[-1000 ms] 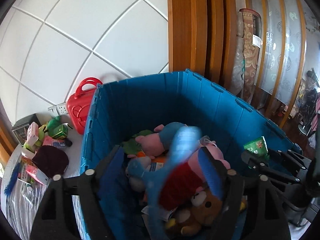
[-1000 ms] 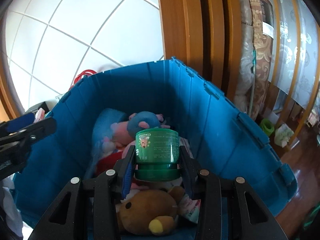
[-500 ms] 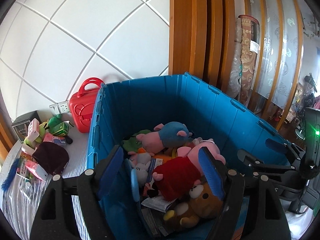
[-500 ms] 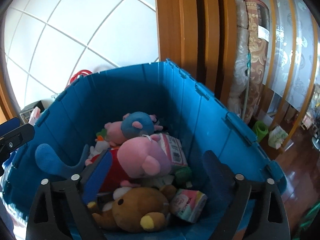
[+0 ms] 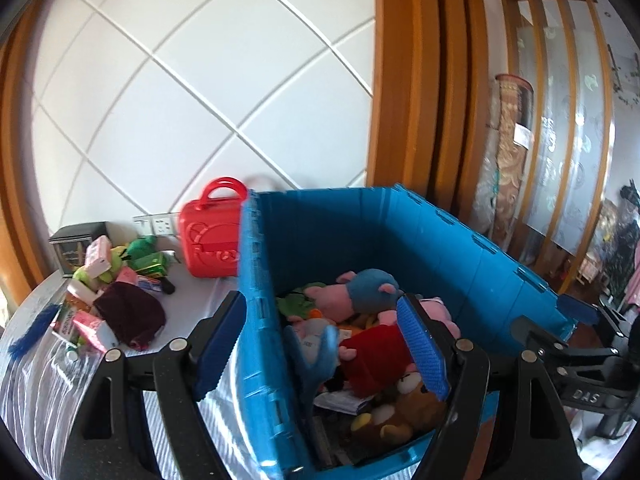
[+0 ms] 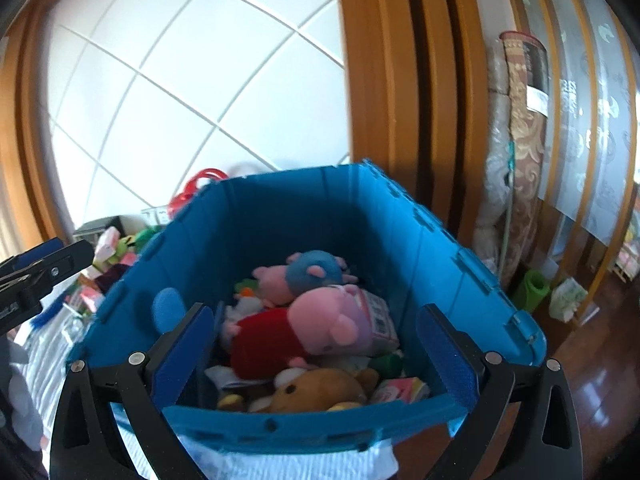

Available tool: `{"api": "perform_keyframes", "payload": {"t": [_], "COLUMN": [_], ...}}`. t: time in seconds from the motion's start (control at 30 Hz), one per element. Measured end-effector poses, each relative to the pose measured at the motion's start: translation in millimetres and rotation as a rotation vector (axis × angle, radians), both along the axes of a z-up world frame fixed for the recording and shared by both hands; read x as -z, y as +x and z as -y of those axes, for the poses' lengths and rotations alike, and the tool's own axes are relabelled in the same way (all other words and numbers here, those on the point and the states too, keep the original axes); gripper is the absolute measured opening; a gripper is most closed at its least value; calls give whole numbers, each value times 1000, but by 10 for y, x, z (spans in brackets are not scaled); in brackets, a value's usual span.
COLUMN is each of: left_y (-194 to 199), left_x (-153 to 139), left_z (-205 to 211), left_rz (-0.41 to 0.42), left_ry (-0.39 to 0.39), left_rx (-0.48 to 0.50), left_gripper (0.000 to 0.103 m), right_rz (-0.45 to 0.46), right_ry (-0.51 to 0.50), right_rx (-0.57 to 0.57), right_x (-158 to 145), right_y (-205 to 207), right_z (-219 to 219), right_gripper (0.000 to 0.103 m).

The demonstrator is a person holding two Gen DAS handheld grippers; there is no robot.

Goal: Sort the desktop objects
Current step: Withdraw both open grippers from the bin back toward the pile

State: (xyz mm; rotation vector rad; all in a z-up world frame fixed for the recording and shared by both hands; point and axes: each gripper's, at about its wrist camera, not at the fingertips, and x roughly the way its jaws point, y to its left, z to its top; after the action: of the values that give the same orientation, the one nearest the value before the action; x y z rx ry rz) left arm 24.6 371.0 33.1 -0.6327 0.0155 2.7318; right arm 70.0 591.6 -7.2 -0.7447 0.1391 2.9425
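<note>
My right gripper (image 6: 316,350) stands with its jaws spread wide and nothing between the pads; they have just been opening. Seen past them is the blue crate (image 6: 440,264), whose near wall crosses the view just below the blue pads (image 6: 182,360). Between the jaws, inside the crate, lies a pink pig plush in a red dress (image 6: 304,328); beyond it, farther from the jaws, lies a second pig plush with a blue body (image 6: 308,274). Nearer the jaws, against the near wall, sits a brown bear plush (image 6: 316,392), with a small pink-and-white packet (image 6: 400,390) beside it toward the right-hand jaw. A green item (image 6: 390,364), only partly seen, is wedged just beyond that packet. My left gripper (image 5: 320,344) also has its jaws parted and empty; the crate's side wall (image 5: 256,320) runs up between them, so that the left-hand jaw lies outside the crate and the right-hand jaw over its contents. Outside the left-hand jaw, on the striped tablecloth (image 5: 36,376), lies the unsorted heap: a dark maroon pouch (image 5: 130,312), pink boxes (image 5: 94,326) and green items (image 5: 148,258). A red toy case (image 5: 210,236) stands against the crate's outer wall, beyond the left-hand jaw.
</note>
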Motion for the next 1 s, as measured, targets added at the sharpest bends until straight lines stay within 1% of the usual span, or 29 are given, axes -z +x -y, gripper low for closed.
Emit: {"api": "perform_keyframes", "payload": {"t": [0.07, 0.13, 0.23, 0.37, 0.47, 0.57, 0.7, 0.87, 1.0], "left_y": [49, 79, 133, 175, 160, 164, 152, 113, 79], "left_x": [13, 34, 94, 138, 191, 251, 352, 490, 595], "left_z": [119, 228, 501, 906, 1315, 1654, 2286, 3048, 3619], "left_rz": [-7, -6, -5, 1, 9, 17, 34, 62, 88], "left_ry": [3, 1, 0, 19, 39, 42, 37, 25, 30], "left_rx": [-23, -51, -109, -171, -218, -242, -270, -292, -290], "left_gripper": [78, 80, 81, 81, 81, 81, 81, 81, 81], "right_rz": [-13, -24, -49, -70, -65, -64, -61, -26, 15], "right_ry": [-1, -4, -16, -20, -1, 11, 20, 20, 13], "right_rx": [-32, -66, -132, -206, -239, -261, -284, -304, -299], "right_x": [-20, -35, -65, -120, -146, -169, -167, -88, 2], "right_y": [32, 42, 32, -11, -63, -99, -173, -297, -333], "right_z": [121, 241, 463, 835, 1149, 1486, 2062, 2866, 3355], "right_gripper": [103, 103, 103, 103, 103, 103, 103, 103, 103]}}
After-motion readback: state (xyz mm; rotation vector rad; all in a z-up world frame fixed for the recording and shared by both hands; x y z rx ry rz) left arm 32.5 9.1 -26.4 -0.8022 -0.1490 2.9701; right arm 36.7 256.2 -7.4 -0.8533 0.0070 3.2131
